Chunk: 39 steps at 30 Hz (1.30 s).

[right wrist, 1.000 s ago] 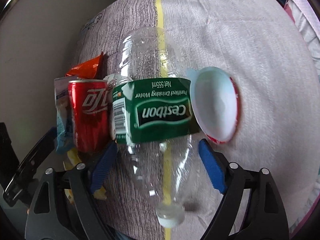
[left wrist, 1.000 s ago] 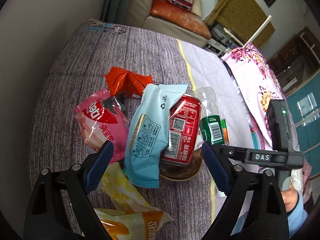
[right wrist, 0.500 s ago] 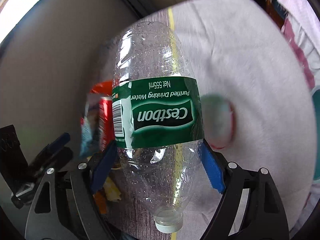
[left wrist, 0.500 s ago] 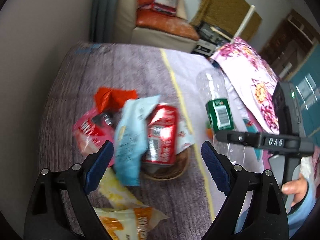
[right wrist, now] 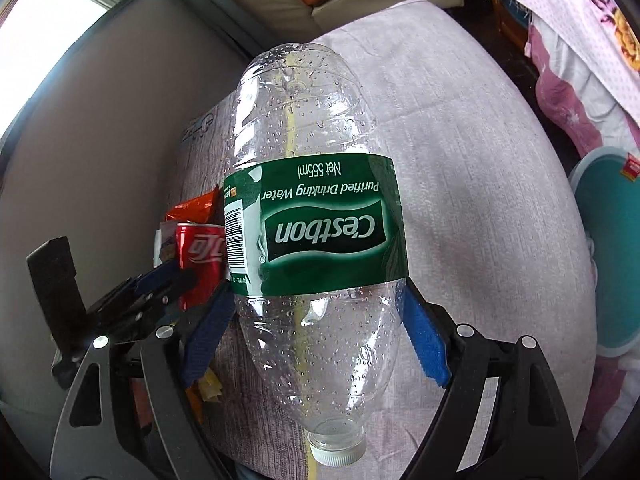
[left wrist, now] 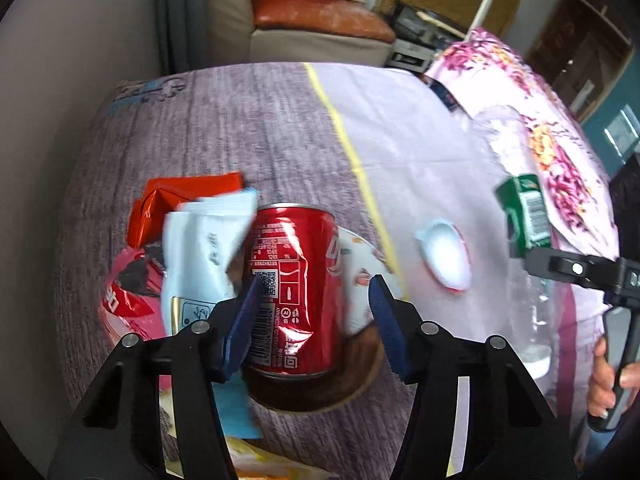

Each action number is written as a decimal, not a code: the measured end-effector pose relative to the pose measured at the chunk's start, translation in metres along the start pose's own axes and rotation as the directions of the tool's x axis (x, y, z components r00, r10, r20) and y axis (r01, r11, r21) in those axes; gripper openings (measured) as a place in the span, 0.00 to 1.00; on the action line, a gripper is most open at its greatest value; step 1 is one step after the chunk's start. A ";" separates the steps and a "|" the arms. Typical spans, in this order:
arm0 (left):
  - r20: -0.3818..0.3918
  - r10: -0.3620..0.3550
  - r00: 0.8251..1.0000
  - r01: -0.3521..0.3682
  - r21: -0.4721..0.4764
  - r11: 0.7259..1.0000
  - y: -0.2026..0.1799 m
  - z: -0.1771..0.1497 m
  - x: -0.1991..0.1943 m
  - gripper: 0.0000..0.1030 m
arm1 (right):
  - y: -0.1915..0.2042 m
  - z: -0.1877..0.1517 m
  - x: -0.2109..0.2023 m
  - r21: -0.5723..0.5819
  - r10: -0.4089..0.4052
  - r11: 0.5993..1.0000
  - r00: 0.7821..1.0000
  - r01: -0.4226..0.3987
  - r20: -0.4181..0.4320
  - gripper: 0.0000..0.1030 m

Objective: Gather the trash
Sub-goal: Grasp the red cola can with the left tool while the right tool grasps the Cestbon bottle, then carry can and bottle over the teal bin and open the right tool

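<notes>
My right gripper is shut on an empty clear plastic bottle with a green label, held in the air cap toward the camera; the bottle also shows in the left wrist view. My left gripper has its blue pads on both sides of a red cola can that lies on a brown wicker basket; whether the pads touch it I cannot tell. A light blue wrapper, an orange wrapper and a pink packet lie left of the can.
A white round lid lies on the pale cloth right of the yellow stripe. A yellow packet lies near the front edge. A teal round bin stands right of the table. A sofa stands behind the table.
My left gripper has moved forward and narrowed around the cola can. My right gripper has lifted the bottle up and away to the right of the trash pile.
</notes>
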State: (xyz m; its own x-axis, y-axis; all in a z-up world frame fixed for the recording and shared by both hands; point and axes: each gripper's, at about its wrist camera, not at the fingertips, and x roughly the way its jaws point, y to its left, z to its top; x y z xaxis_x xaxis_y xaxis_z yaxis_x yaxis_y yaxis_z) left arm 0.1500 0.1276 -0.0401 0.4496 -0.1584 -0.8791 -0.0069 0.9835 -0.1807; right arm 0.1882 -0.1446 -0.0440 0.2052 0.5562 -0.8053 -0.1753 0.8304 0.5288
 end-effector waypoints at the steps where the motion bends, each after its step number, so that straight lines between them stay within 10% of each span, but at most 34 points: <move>1: -0.003 0.002 1.000 -0.002 -0.010 1.000 0.002 0.001 0.003 0.58 | -0.001 0.000 -0.001 0.003 0.004 1.000 1.000 -0.004 -0.001 0.76; 10: -0.068 0.041 0.997 -0.042 -0.018 0.999 0.004 -0.001 0.033 0.63 | -0.013 -0.001 -0.002 0.028 0.026 0.999 1.000 -0.026 0.004 0.76; 12: -0.063 0.066 0.996 -0.067 -0.007 0.998 -0.001 -0.002 0.036 0.47 | -0.016 -0.002 -0.002 0.034 0.024 0.999 1.000 -0.025 0.009 0.76; 17: -0.034 0.055 0.998 -0.056 -0.030 0.998 -0.005 -0.004 0.024 0.47 | -0.022 -0.006 -0.008 0.049 0.021 0.999 0.999 -0.022 0.027 0.76; 39: 0.044 -0.163 0.986 0.159 0.077 0.984 -0.105 0.004 -0.026 0.47 | -0.076 -0.028 -0.082 0.145 0.009 0.989 0.987 -0.032 0.160 0.76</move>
State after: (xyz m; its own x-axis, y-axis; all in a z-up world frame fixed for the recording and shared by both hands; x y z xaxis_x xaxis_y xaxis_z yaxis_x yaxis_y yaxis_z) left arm 0.1423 0.0283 0.0033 0.4832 -0.3127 -0.8177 0.1340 0.9494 -0.2839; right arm 0.1579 -0.2545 -0.0254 0.3554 0.5614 -0.7473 -0.0408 0.8081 0.5877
